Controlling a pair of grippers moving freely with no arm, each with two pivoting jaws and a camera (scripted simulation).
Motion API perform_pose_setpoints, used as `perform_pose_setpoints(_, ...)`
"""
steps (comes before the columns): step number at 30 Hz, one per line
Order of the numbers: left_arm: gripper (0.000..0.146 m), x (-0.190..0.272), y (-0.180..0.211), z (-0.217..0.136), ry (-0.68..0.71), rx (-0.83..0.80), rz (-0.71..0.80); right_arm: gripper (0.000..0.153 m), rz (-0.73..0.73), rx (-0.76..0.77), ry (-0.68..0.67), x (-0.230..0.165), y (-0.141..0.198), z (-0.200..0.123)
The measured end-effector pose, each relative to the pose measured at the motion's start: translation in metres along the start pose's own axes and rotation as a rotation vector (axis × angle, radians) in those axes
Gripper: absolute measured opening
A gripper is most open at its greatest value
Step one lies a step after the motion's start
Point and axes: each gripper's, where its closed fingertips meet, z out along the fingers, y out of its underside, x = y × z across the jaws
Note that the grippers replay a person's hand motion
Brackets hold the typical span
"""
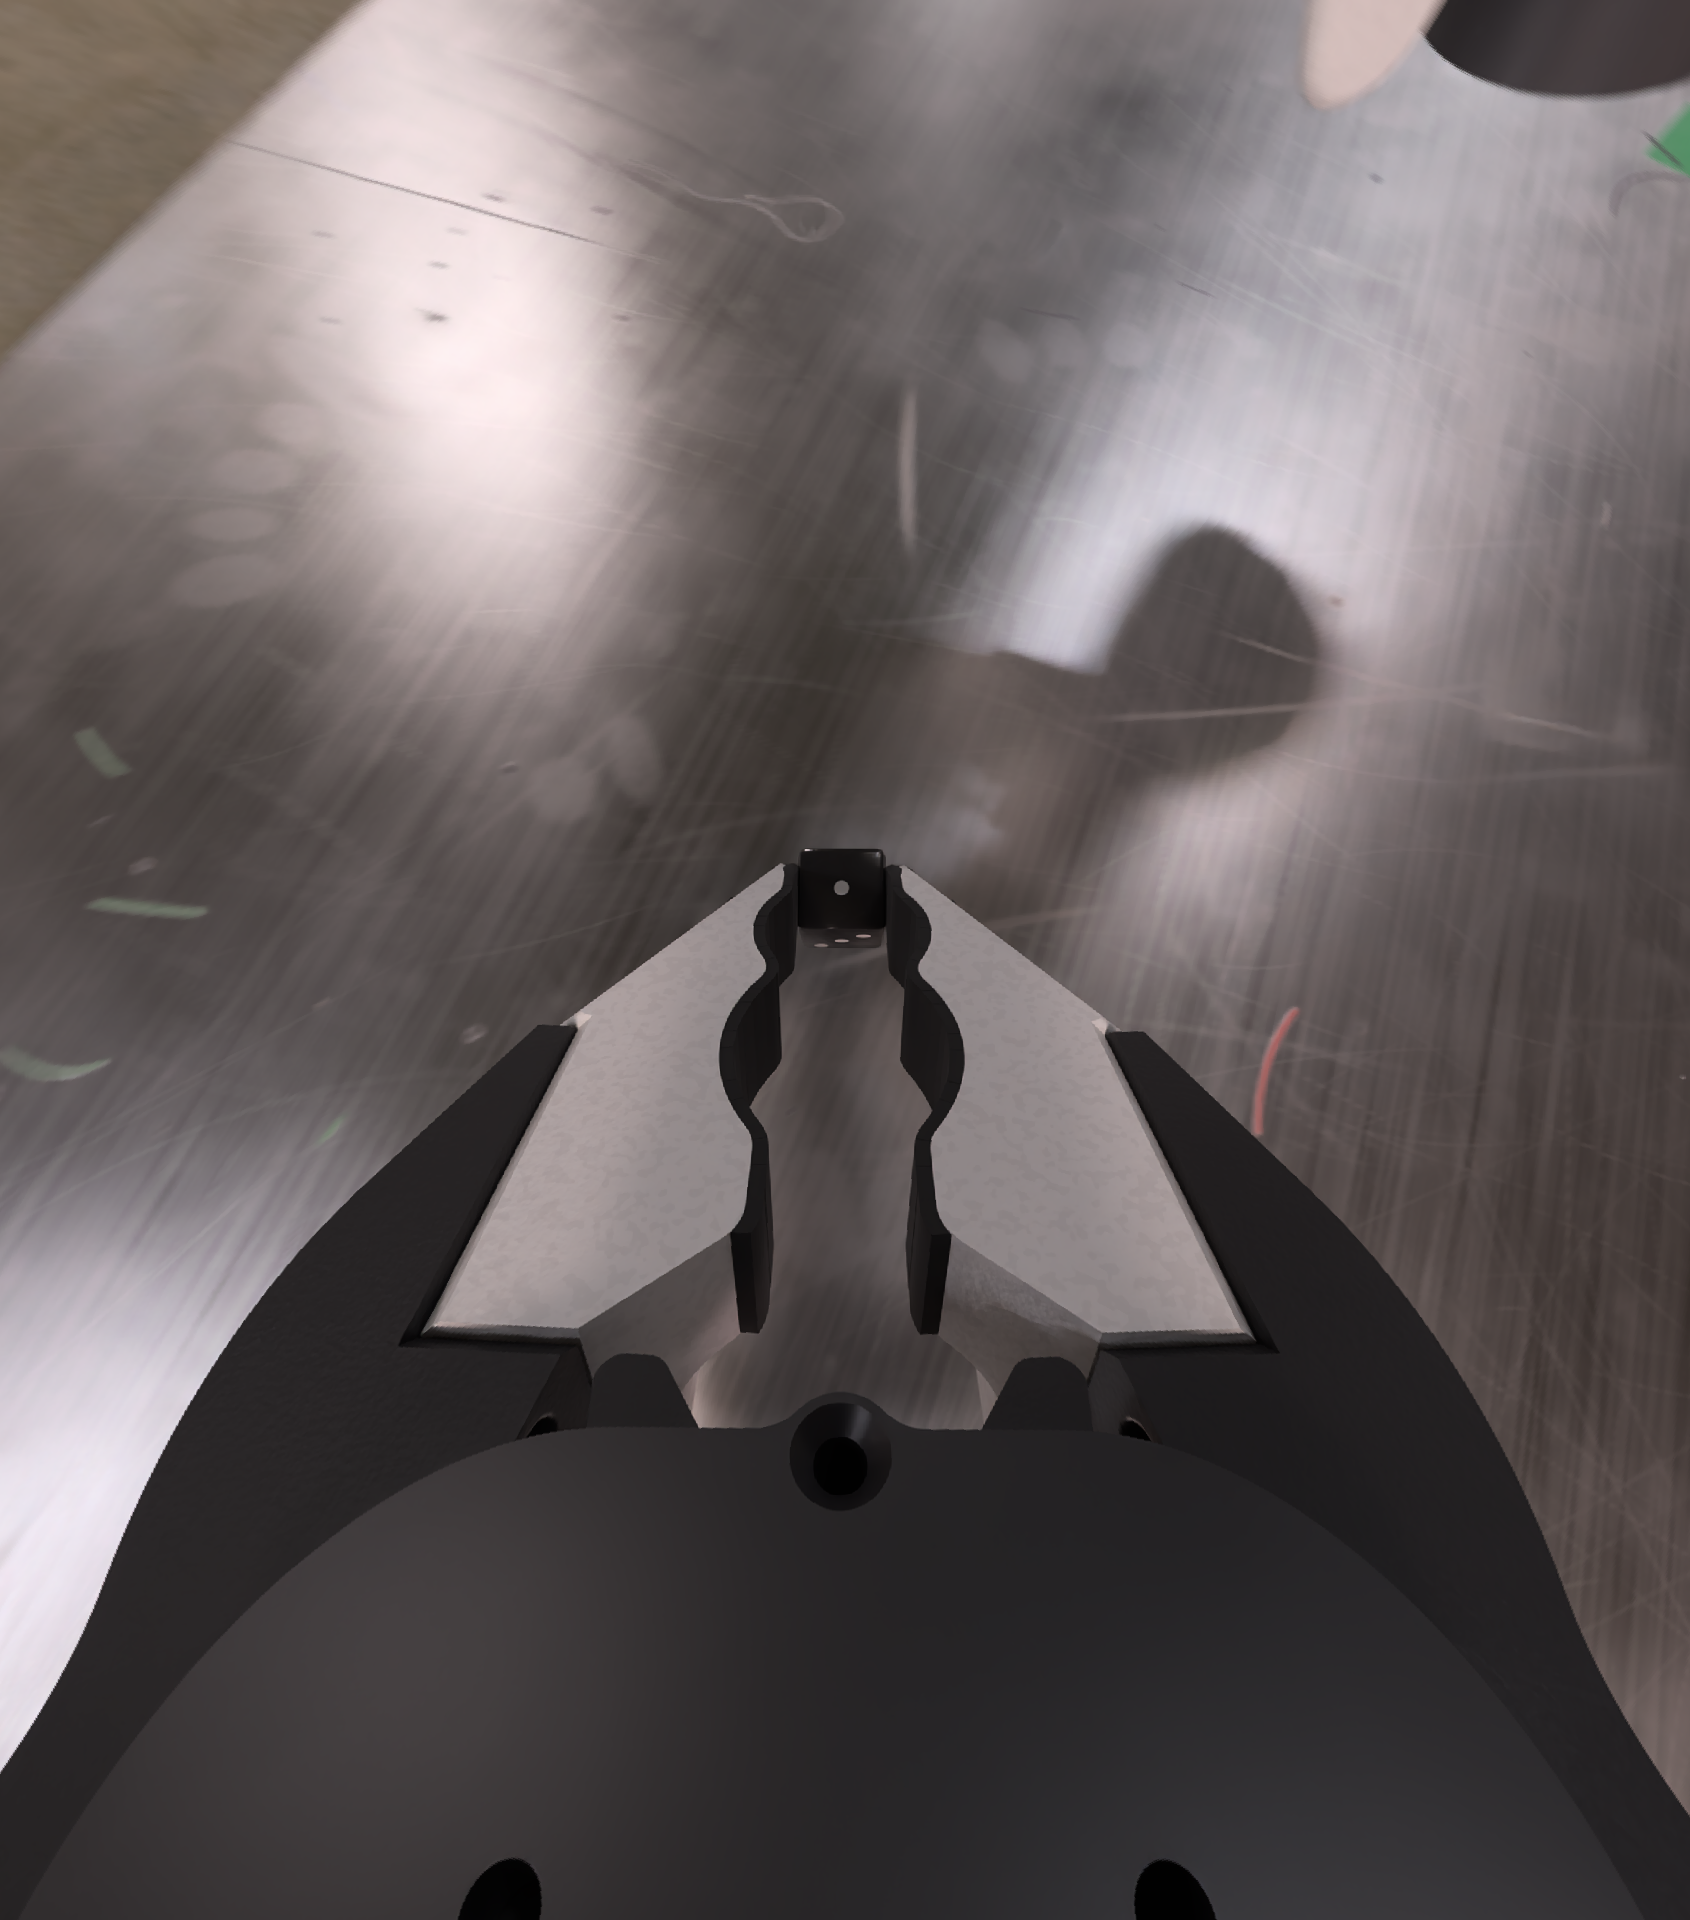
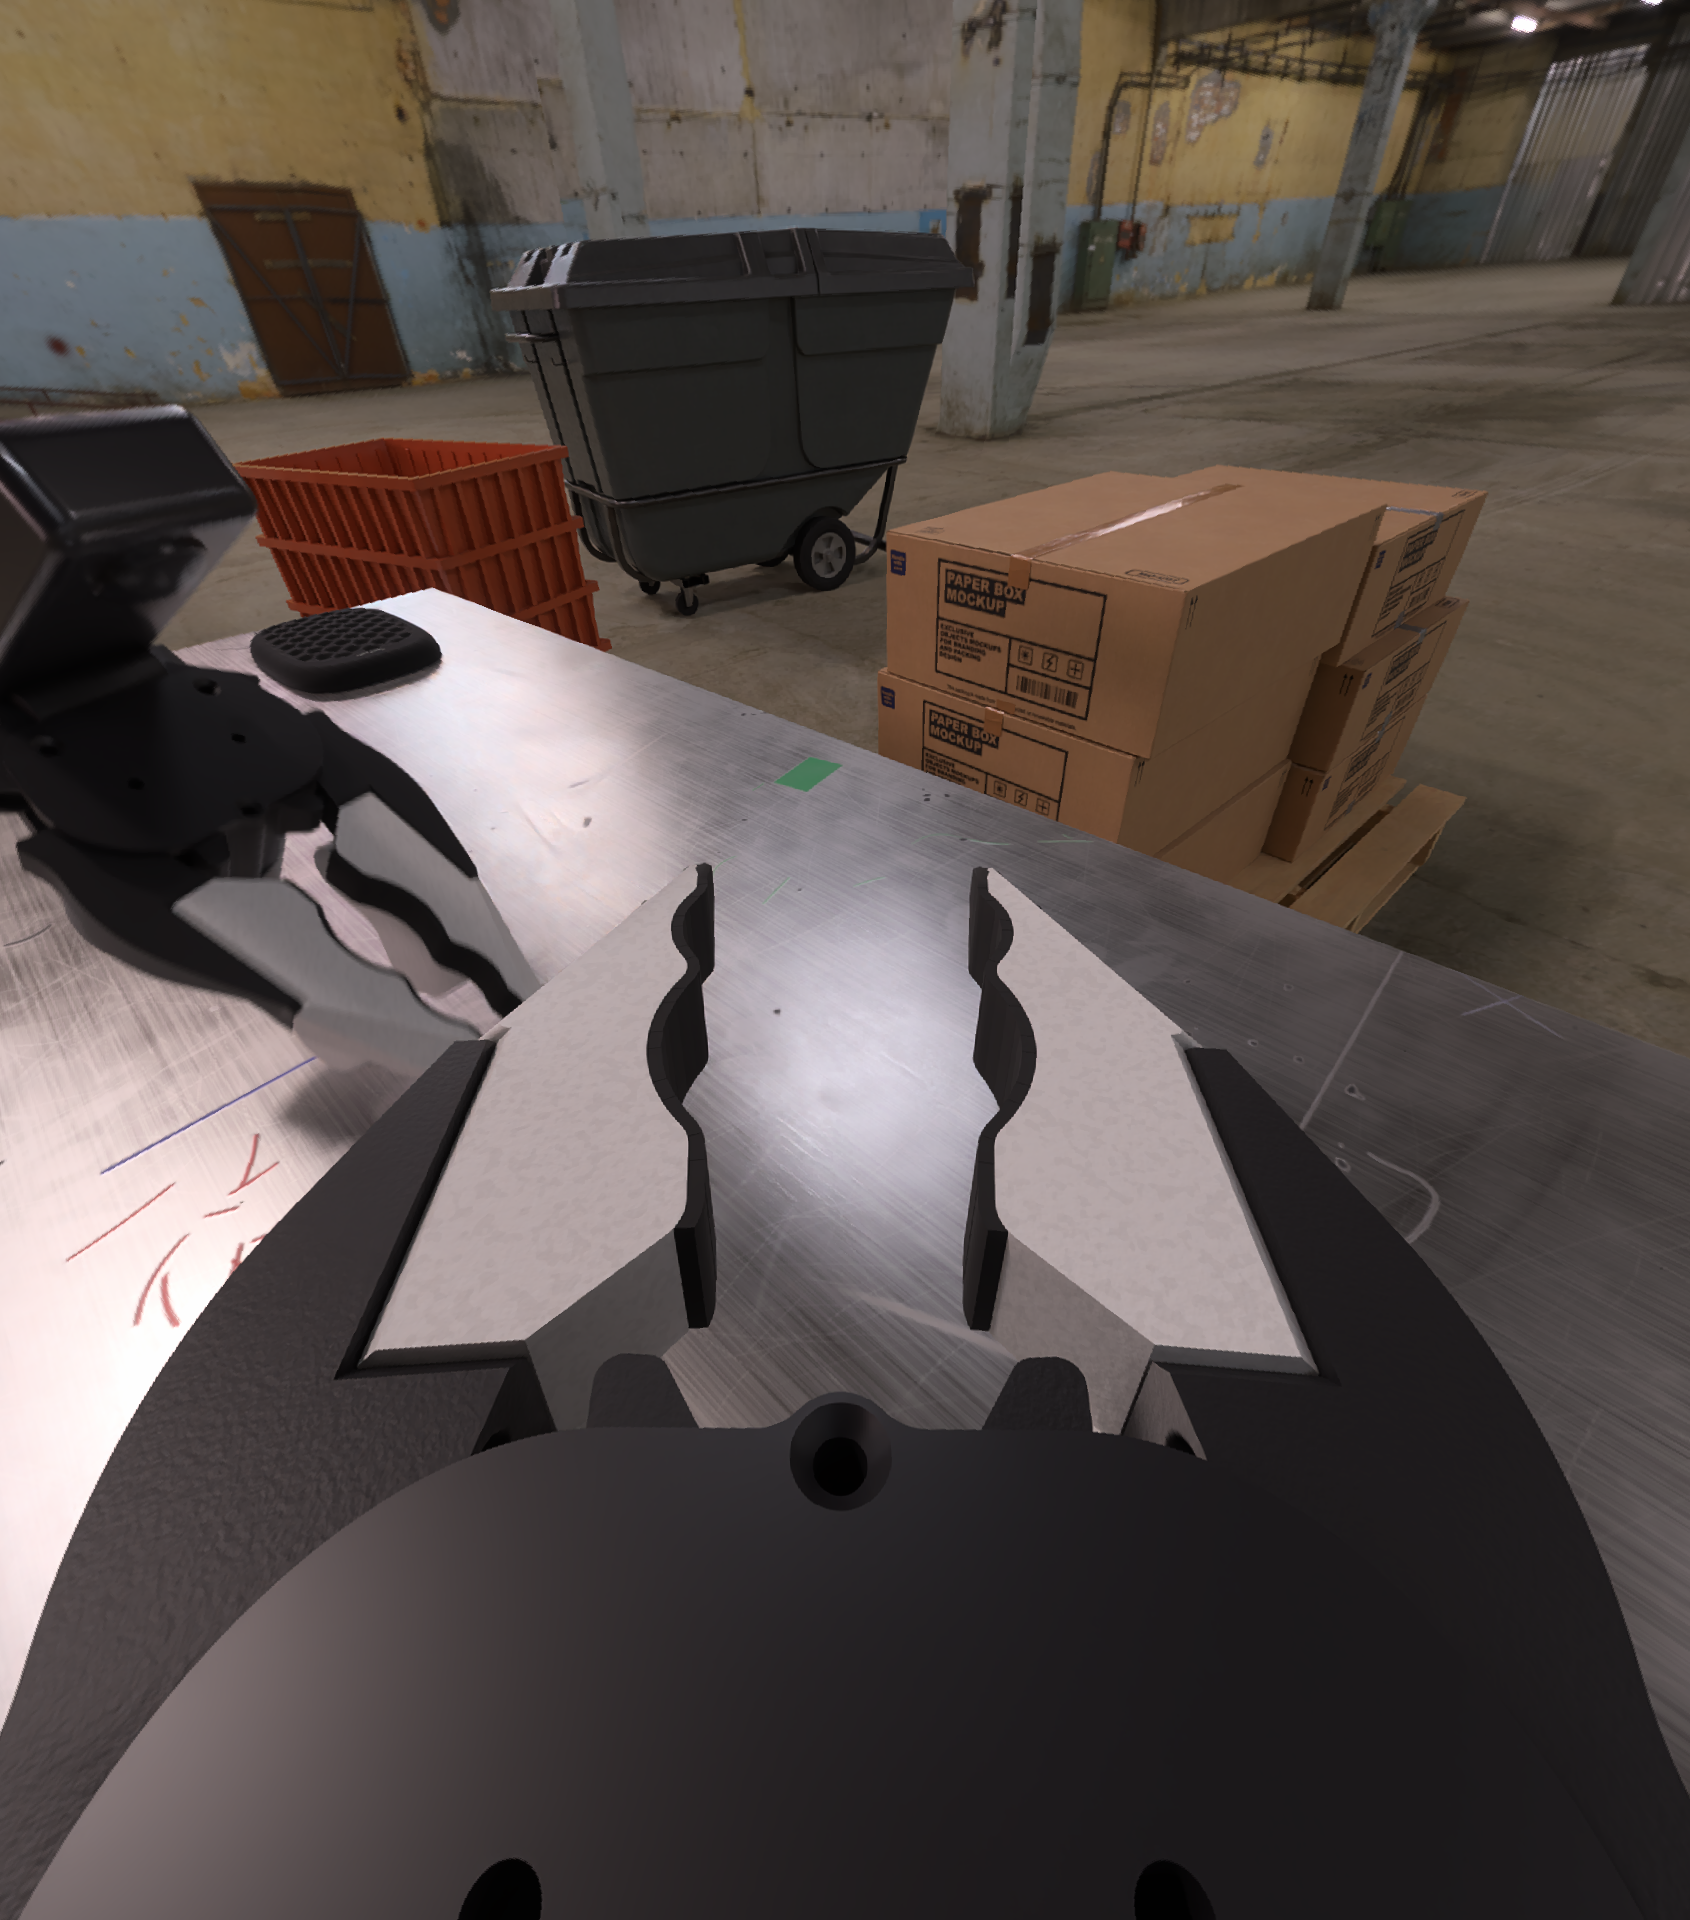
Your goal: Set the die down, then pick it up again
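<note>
A small black die (image 1: 841, 891) with white pips sits between the fingertips of my left gripper (image 1: 844, 875). The jaws are closed on its two sides. The die is at the metal table (image 1: 508, 520); its reflection lies right under it, so it is on the surface or just above it. In the right wrist view, the left gripper (image 2: 493, 1013) is tilted down onto the table at the left. Its tips and the die are hidden behind my right gripper's finger. My right gripper (image 2: 841, 883) is open and empty above the table.
A black perforated pad (image 2: 345, 649) lies at the table's far corner and a green tape patch (image 2: 808, 774) near the far edge. Beyond the table stand an orange crate (image 2: 425, 520), a grey wheeled bin (image 2: 737, 395) and stacked cardboard boxes (image 2: 1132, 644).
</note>
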Motion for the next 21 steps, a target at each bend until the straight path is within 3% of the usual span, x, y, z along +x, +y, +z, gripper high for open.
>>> perform_pose_setpoints(9,0.016,-0.083,0.037,-0.084,-0.299,0.073,-0.204,0.049,-0.002,-0.007,0.007,0.001,0.001,0.001)
perform_pose_setpoints(15,0.016,-0.1,0.069,-0.123,-0.401,0.068,-0.276,0.049,0.005,-0.023,0.011,0.003,0.006,0.003)
perform_pose_setpoints(21,0.016,-0.104,0.081,-0.139,-0.43,0.08,-0.304,0.049,-0.002,-0.039,0.031,0.008,0.009,0.004)
